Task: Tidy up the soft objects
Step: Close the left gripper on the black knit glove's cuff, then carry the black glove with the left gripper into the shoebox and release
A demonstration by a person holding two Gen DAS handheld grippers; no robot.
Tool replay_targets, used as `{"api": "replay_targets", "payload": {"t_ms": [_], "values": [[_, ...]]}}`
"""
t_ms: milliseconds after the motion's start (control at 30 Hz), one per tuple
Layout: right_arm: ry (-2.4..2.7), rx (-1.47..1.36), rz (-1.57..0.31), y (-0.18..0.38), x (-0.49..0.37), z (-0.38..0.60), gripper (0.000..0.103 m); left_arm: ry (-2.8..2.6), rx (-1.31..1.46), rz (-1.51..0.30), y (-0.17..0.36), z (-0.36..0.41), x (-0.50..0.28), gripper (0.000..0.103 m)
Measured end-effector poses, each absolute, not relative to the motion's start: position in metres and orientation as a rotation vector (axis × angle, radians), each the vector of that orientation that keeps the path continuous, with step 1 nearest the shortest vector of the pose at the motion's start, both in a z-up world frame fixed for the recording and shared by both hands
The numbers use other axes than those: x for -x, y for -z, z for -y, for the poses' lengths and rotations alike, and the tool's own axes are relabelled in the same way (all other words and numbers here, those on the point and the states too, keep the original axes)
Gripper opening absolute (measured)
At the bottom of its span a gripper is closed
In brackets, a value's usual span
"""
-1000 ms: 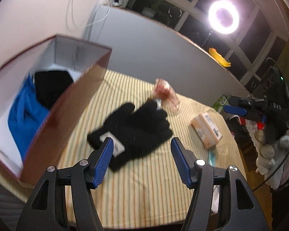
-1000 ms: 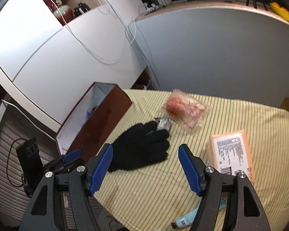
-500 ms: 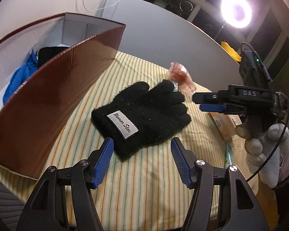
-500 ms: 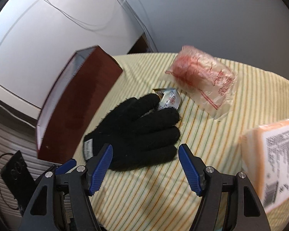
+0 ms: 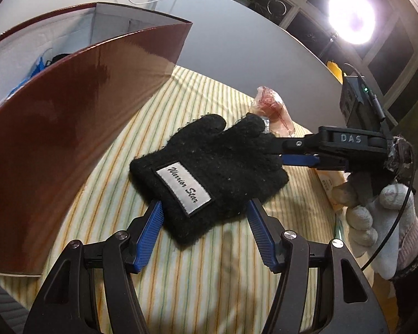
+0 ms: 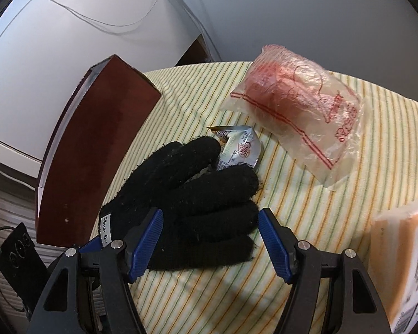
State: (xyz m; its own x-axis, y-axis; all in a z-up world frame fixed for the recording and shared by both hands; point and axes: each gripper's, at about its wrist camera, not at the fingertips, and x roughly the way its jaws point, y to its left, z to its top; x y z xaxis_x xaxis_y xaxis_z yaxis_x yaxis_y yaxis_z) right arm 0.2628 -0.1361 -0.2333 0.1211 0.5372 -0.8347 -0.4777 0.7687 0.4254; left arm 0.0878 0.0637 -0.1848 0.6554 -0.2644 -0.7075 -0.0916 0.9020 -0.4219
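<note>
The left gripper (image 5: 206, 222) has its jaws spread wide around the cuff of the black glove (image 5: 209, 167), released. The right gripper (image 6: 210, 236) straddles the glove's fingertips, jaws likewise wide and released. The glove lies flat on the striped bench (image 5: 214, 272), beside the brown box (image 5: 69, 128) at its left edge.

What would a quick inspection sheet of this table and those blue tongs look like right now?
Surface: striped tablecloth, lying flat.
Job's things: black glove flat beside the brown box; blue and black fabric inside.
Clutter: pink bag, foil packet touching the glove's fingertips, orange pack.
Tongs: left tongs open around the cuff; right tongs open around the fingers.
Cables: white wires on the wall.
Surroundings: ring light, dark windows.
</note>
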Motion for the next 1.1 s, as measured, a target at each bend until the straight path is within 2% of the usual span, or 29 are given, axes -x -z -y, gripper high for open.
{"api": "replay_targets", "payload": {"t_ms": [400, 500, 533, 600, 667, 767, 1100], "values": [[-0.804, -0.065, -1.255, 0.24, -0.256, 0.111, 0.068, 0.113, 0.4, -0.842, 0.188, -0.052, -0.103, 0.059], [-0.833, -0.029, -1.256, 0.243, -0.249, 0.1, 0.059, 0.129, 0.381, -0.846, 0.188, -0.046, -0.106, 0.029], [-0.843, -0.023, -1.266, 0.245, -0.249, 0.094, 0.047, 0.134, 0.385, -0.847, 0.189, -0.046, -0.107, 0.025], [-0.847, -0.011, -1.27, 0.244, -0.242, 0.09, 0.041, 0.137, 0.393, -0.844, 0.19, -0.047, -0.108, 0.012], [-0.851, -0.007, -1.271, 0.243, -0.238, 0.087, 0.031, 0.139, 0.406, -0.842, 0.191, -0.048, -0.109, 0.011], [-0.849, -0.019, -1.262, 0.239, -0.231, 0.089, 0.024, 0.148, 0.412, -0.831, 0.189, -0.049, -0.106, 0.01], [-0.895, 0.009, -1.155, 0.183, -0.198, 0.107, 0.021, 0.201, 0.395, -0.732, 0.144, -0.049, -0.074, 0.01]]}}
